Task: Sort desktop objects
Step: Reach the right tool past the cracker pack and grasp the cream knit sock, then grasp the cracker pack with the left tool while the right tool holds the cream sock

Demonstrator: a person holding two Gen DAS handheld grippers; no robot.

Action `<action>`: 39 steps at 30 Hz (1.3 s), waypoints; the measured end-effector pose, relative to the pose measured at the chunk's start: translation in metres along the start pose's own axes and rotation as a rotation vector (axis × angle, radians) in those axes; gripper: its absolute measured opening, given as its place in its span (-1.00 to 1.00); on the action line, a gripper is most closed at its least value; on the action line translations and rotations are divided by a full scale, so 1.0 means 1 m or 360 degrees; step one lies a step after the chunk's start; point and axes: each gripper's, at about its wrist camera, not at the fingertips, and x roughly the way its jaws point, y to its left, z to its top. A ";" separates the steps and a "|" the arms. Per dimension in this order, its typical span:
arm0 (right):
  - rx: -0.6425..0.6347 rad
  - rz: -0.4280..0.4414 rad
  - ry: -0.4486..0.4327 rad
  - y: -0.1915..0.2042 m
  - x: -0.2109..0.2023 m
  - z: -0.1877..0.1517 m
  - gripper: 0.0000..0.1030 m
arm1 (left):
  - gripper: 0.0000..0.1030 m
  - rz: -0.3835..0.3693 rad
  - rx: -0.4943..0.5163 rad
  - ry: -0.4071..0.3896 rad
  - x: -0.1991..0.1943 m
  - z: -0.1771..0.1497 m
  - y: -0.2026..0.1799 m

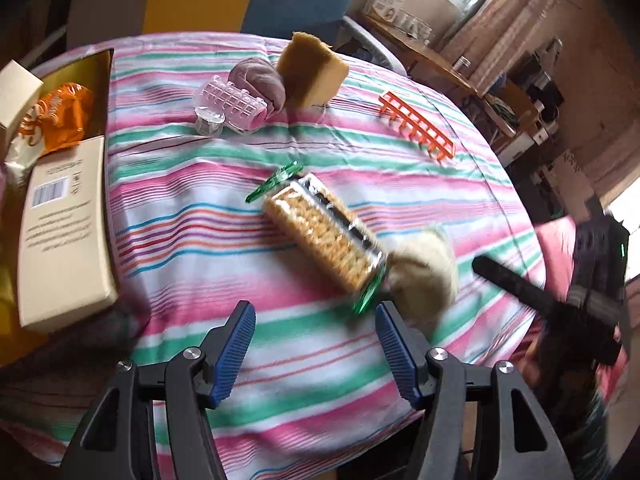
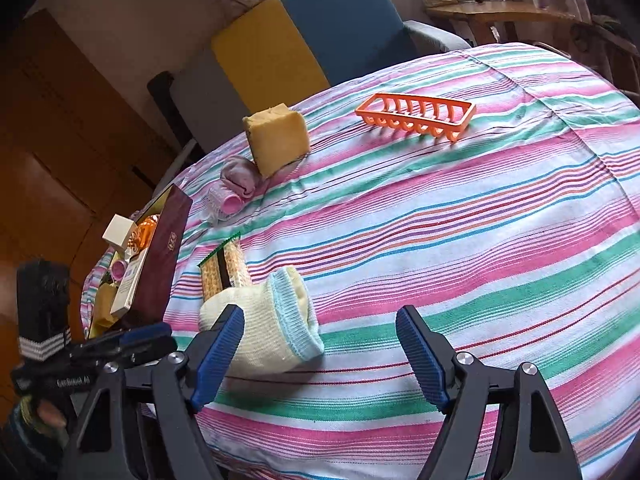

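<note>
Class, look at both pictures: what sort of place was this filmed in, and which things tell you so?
Probably a lived-in home room, not a lab: a table under a striped cloth, an armchair behind it, and a wooden side table by the window.

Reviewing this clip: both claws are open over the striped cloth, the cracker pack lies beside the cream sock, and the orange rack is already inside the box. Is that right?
Not quite. The orange rack is not in the box; it lies on the striped cloth, far from it, as the right wrist view shows. The rest holds: the left claw and right claw are open, and the cracker pack lies beside the cream sock.
</note>
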 end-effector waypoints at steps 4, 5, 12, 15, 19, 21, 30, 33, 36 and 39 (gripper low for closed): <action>-0.0114 0.0015 0.0030 0.016 0.007 -0.004 0.64 | 0.24 0.0026 -0.0041 0.0004 0.010 0.021 -0.004; -0.0142 0.0019 0.0038 0.020 0.009 -0.005 0.66 | 0.24 0.0036 -0.0047 0.0005 0.012 0.025 -0.005; -0.0348 0.0023 0.0096 0.048 0.023 -0.012 0.72 | 0.24 0.0118 -0.0111 0.0041 0.033 0.053 -0.002; -0.0441 -0.0071 0.0123 0.057 0.036 -0.014 0.72 | 0.24 0.0147 -0.0096 0.0055 0.041 0.063 -0.006; -0.0481 -0.0241 0.0078 0.056 0.047 -0.016 0.72 | 0.24 0.0235 0.0032 0.0090 0.055 0.067 -0.017; -0.0449 -0.0284 0.0006 0.050 0.042 -0.014 0.71 | 0.24 0.0246 0.0119 0.0088 0.060 0.066 -0.020; -0.0278 -0.0455 -0.0083 0.011 0.027 -0.012 0.67 | 0.26 0.0152 0.0504 0.0072 0.063 0.058 -0.045; -0.0318 -0.0481 -0.0092 0.014 0.030 -0.014 0.77 | 0.29 0.0177 0.0490 0.0071 0.066 0.058 -0.046; -0.0334 -0.0476 -0.0096 0.017 0.034 -0.014 0.95 | 0.29 0.0205 0.0471 0.0070 0.069 0.058 -0.047; -0.0370 -0.0504 -0.0100 0.021 0.039 -0.015 1.00 | 0.29 0.0233 0.0451 0.0070 0.072 0.058 -0.048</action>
